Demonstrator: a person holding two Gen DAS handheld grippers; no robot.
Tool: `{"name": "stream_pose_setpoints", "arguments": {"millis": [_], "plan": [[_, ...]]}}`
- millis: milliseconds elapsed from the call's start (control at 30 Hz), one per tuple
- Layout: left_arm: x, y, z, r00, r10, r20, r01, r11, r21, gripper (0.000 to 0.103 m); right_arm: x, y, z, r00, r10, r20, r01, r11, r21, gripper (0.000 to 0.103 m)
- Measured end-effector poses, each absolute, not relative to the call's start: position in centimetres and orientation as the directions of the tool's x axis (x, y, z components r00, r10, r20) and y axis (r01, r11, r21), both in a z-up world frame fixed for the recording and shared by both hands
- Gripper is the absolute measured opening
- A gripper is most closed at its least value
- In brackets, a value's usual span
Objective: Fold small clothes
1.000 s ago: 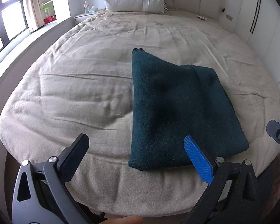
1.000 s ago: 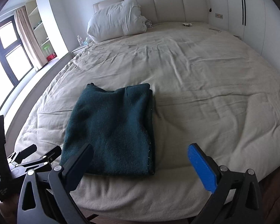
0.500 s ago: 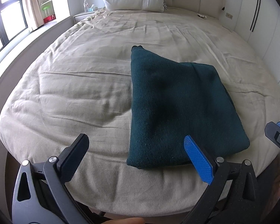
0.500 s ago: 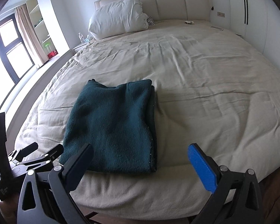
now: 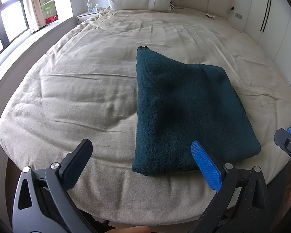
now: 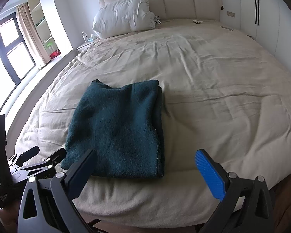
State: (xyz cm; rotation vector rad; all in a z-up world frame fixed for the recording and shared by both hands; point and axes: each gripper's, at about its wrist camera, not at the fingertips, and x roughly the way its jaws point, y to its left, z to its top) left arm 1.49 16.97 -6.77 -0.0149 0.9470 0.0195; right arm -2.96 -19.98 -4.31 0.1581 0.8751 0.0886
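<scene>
1. Dark green garment (image 5: 186,112), knit/fleecy, lies folded into a rough rectangle on the bed (image 5: 83,89), near the foot edge.
2. In the right wrist view the garment (image 6: 116,130) sits left of centre; stacked layers show along its right edge. One far corner pokes up a bit past the rest.
3. Left gripper (image 5: 143,164): jaws spread wide, nothing between them. Black finger at left, blue-padded finger (image 5: 205,167) at right. It hangs over the foot edge of the bed; the blue pad overlaps the garment's near right corner in view, contact can't be told.
4. Right gripper (image 6: 147,171): also wide apart, empty. Black finger left, blue pad right, just short of the garment's near edge, not touching it.
5. Each gripper shows in the other's cam: right one at far right edge of the left wrist view, left one at lower left of the right wrist view.
6. Beige bedspread is creased all over. White pillow (image 6: 124,15) leans on the padded headboard (image 6: 176,2) at the far end.
7. Window (image 6: 11,46) w/ curtain at left; water bottle (image 5: 89,5) on the bedside stand.
</scene>
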Motion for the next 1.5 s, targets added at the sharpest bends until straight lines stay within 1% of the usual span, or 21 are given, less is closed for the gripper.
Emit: {"name": "stream_pose_setpoints", "arguments": {"millis": [1500], "plan": [[1.6,17.08,-6.83,0.584,0.012,-0.812,-0.022,1.0,0.0,0.103,-3.31,-19.8,-4.5,0.633,0.144,-0.761,-0.013,0.984,0.175,0.103]]}}
